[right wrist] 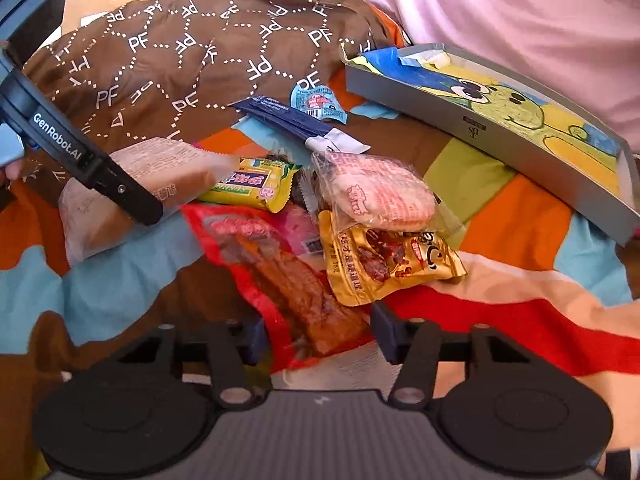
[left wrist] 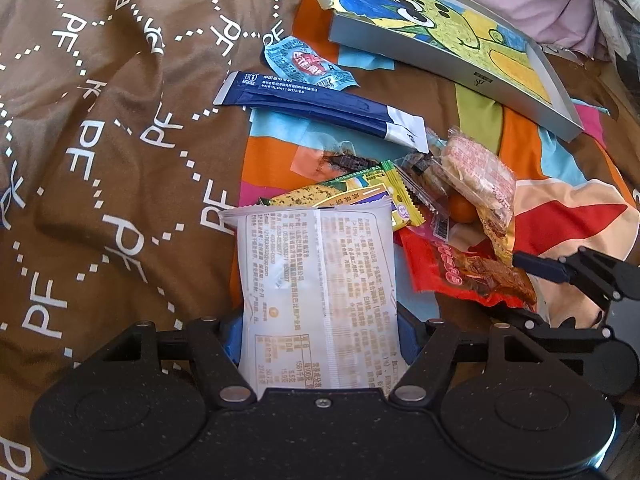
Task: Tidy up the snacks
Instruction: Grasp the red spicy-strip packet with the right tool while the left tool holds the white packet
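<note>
My left gripper (left wrist: 320, 336) is shut on a white translucent snack packet (left wrist: 316, 272), which runs forward between the blue pads; the right wrist view shows the same packet (right wrist: 160, 168) at the left. My right gripper (right wrist: 318, 336) is shut on the near end of a red snack packet (right wrist: 280, 264). Just past these lies a pile: a yellow-green packet (right wrist: 256, 184), a clear wrapper with pink print (right wrist: 384, 192) and a gold packet (right wrist: 384, 264). Farther back lie dark blue stick sachets (left wrist: 320, 108) and a small blue packet (left wrist: 308, 64). The right gripper's fingers (left wrist: 536, 268) show at the right edge.
A shallow grey box (right wrist: 440, 116) with a cartoon drawing inside lies tilted at the back right. A brown blanket printed "PF" (left wrist: 100, 120) bulges on the left. Everything rests on a colourful patchwork bedsheet (right wrist: 520, 208). A pink pillow (right wrist: 520, 8) lies behind the box.
</note>
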Demonstrator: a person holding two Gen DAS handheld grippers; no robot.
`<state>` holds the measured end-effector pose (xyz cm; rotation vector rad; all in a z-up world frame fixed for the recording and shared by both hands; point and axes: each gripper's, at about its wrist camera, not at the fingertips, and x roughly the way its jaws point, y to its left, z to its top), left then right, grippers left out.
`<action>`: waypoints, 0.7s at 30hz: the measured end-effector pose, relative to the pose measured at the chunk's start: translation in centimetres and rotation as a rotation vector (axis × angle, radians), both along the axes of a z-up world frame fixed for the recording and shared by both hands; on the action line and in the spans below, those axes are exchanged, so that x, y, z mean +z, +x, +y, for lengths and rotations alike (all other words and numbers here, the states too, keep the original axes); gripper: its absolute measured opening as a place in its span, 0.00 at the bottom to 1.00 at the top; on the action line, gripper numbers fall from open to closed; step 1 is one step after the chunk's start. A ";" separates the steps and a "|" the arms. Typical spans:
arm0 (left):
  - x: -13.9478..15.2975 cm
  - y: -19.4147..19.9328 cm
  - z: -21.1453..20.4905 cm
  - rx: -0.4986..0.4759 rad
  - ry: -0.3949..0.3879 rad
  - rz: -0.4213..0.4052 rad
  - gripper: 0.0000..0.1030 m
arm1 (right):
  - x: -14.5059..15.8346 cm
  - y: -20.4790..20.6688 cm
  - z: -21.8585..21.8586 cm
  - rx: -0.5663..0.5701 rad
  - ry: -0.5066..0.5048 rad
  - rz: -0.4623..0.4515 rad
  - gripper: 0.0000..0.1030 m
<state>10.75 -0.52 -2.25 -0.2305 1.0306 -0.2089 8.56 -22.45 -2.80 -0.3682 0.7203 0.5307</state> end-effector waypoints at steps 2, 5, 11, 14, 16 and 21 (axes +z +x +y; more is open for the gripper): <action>0.0 -0.1 0.1 0.000 -0.004 0.000 0.69 | 0.1 -0.6 0.6 -0.005 -0.017 -0.006 0.53; 0.0 -0.2 0.2 0.001 -0.011 -0.002 0.68 | 0.3 -1.5 1.5 -0.002 -0.027 -0.011 0.53; -0.2 -0.1 0.1 0.003 -0.002 -0.004 0.68 | -0.1 -2.1 2.4 0.011 -0.020 -0.020 0.60; -0.3 -0.1 0.0 0.007 0.005 -0.005 0.68 | -0.3 -1.6 2.3 0.013 0.009 -0.015 0.58; -0.3 -0.1 0.0 0.008 0.007 -0.008 0.68 | -0.4 -1.6 2.4 0.016 0.003 -0.022 0.56; -0.3 -0.2 -0.1 0.014 0.011 -0.014 0.67 | -0.6 -2.0 2.9 0.031 -0.029 -0.039 0.54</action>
